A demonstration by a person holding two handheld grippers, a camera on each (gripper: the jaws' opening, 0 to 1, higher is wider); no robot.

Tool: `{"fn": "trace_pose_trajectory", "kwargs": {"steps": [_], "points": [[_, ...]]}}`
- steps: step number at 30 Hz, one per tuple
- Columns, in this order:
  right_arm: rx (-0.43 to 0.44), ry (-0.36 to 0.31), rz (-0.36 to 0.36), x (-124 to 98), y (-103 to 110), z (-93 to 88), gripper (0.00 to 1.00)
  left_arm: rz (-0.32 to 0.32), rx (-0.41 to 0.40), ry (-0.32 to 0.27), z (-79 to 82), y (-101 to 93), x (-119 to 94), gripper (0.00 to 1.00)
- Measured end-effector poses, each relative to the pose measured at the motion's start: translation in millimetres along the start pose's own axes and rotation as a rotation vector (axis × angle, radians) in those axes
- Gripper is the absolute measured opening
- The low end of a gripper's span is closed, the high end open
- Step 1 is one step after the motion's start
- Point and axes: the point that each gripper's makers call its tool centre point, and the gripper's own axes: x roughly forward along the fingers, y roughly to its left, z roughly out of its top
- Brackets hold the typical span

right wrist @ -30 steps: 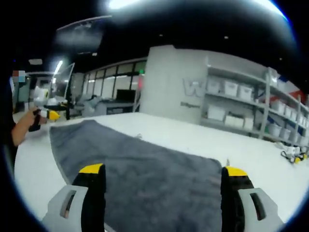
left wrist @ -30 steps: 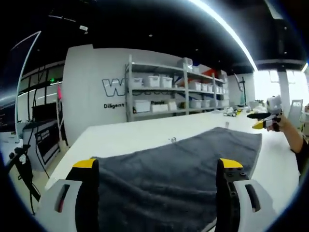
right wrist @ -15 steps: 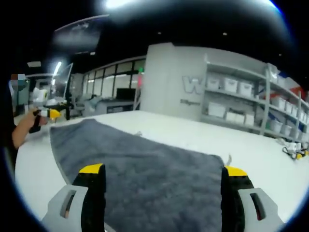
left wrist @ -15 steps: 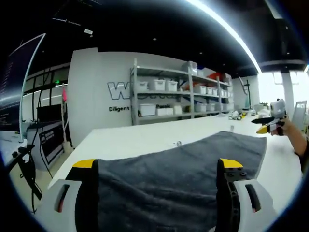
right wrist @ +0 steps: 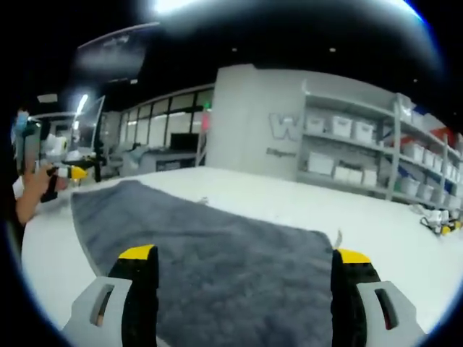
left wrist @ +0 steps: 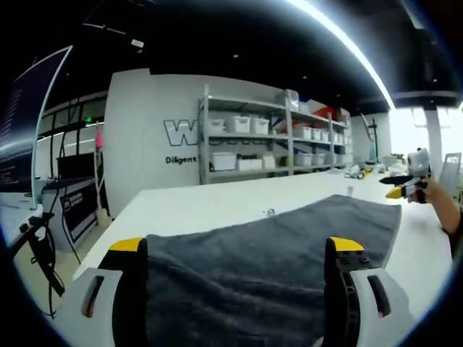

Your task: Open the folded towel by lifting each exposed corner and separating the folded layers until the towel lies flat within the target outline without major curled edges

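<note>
1. My left gripper (left wrist: 235, 289) and right gripper (right wrist: 242, 293) both stand wide open, gripping nothing, poised low over opposite ends for corner work.
2. The worktop (left wrist: 195, 206) carries everything.
3. The grey towel (left wrist: 268, 249) lies spread along its near edge.

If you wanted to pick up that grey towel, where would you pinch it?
Probably at a corner or edge. The grey towel lies spread on the white table, so its flat middle gives jaws nothing to close on. The far right corner looks thin and free; come in low from the bare table beside it.
</note>
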Motion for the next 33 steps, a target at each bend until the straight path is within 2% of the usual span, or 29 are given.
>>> {"fn": "trace_pose_trajectory", "kwargs": {"steps": [7,11,16,18,20,25,33], "points": [[-0.002,-0.004,-0.006,-2.5,2.1,1.0,1.0,0.004,0.003,-0.004,1.4,2.5,-1.2,1.0],[0.001,-0.008,-0.013,-3.9,3.0,1.7,1.0,-0.017,-0.005,-0.005,1.1,-1.5,-0.8,1.0],[0.018,-0.022,0.037,-4.8,16.8,4.1,1.0,-0.048,0.004,0.028,-6.6,-10.5,2.7,1.0],[0.053,-0.043,0.101,-4.1,32.5,9.0,1.0,-0.055,0.02,0.031,-7.2,-14.0,3.2,1.0],[0.057,-0.057,0.112,-5.8,37.7,12.9,1.0,-0.059,0.02,0.025,-5.8,-14.7,3.3,1.0],[0.049,-0.042,0.087,-2.6,23.6,8.5,1.0,-0.058,0.01,0.023,-5.5,-13.1,3.0,1.0],[0.056,-0.049,0.074,-2.4,18.9,9.2,1.0,-0.065,0.002,0.02,-5.1,-14.1,2.9,1.0]]}}
